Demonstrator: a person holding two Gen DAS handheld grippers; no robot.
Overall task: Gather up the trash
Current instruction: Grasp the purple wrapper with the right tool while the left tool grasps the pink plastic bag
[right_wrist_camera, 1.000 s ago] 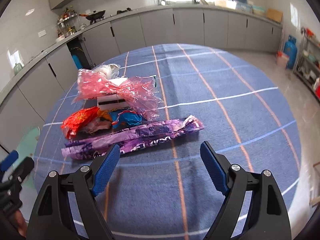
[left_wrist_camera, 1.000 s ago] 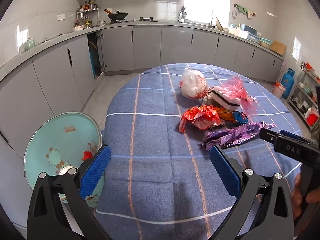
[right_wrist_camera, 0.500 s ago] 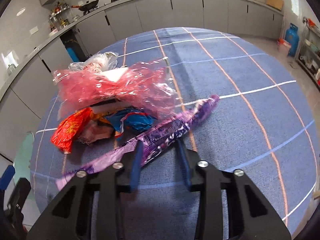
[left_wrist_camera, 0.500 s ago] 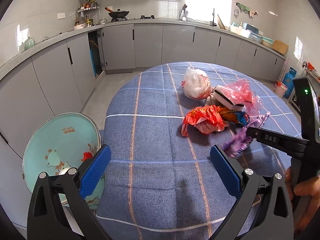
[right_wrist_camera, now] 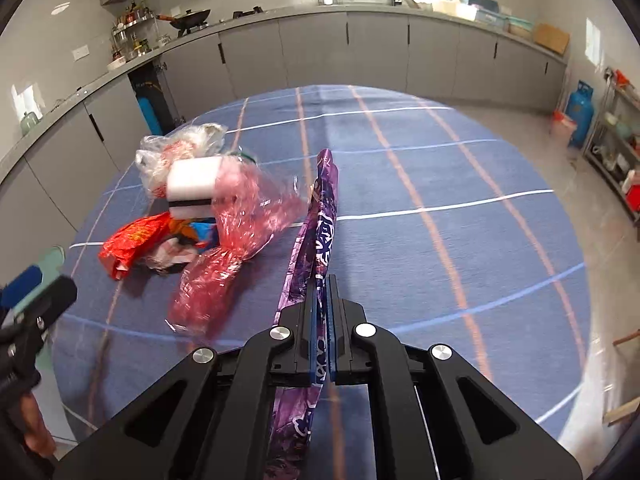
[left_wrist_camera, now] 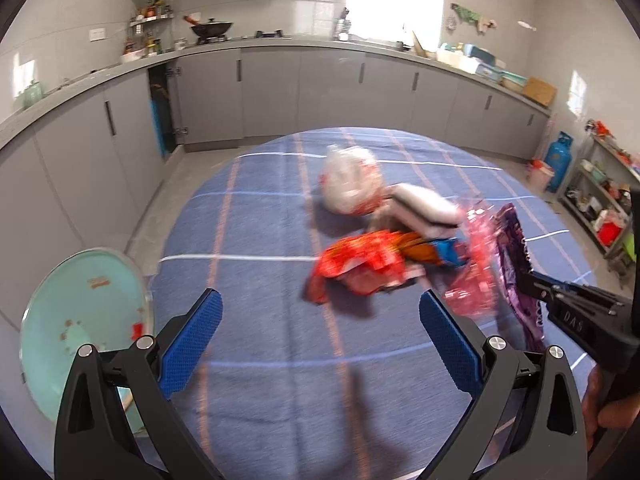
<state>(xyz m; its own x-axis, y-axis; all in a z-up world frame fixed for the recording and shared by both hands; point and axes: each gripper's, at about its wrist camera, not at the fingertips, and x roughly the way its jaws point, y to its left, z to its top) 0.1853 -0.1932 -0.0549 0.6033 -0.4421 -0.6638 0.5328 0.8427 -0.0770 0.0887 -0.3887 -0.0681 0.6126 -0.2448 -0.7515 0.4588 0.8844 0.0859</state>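
My right gripper (right_wrist_camera: pixel 320 300) is shut on a long purple wrapper (right_wrist_camera: pixel 320 224), lifted off the blue checked tablecloth (right_wrist_camera: pixel 420 220) and pointing away from me. The same purple wrapper (left_wrist_camera: pixel 516 264) hangs from the right gripper (left_wrist_camera: pixel 524 276) at the right of the left wrist view. Trash lies in a heap on the cloth: a red wrapper (right_wrist_camera: pixel 132 240), pink cellophane (right_wrist_camera: pixel 236 224), a white sponge block (right_wrist_camera: pixel 192 184) and a clear plastic bag (right_wrist_camera: pixel 176 148). My left gripper (left_wrist_camera: pixel 320 324) stands open above the cloth, short of the red wrapper (left_wrist_camera: pixel 360 260), with nothing between its fingers.
A pale green bin (left_wrist_camera: pixel 84 320) with a clear rim stands on the floor left of the round table. Grey kitchen cabinets (left_wrist_camera: pixel 280 88) run along the back walls. A blue gas bottle (right_wrist_camera: pixel 580 116) and a shelf rack (left_wrist_camera: pixel 604 200) stand at the right.
The right gripper went from wide open over the purple wrapper to shut on it and raised it off the cloth, dragging the pink cellophane. The left gripper shifted slightly, still open.
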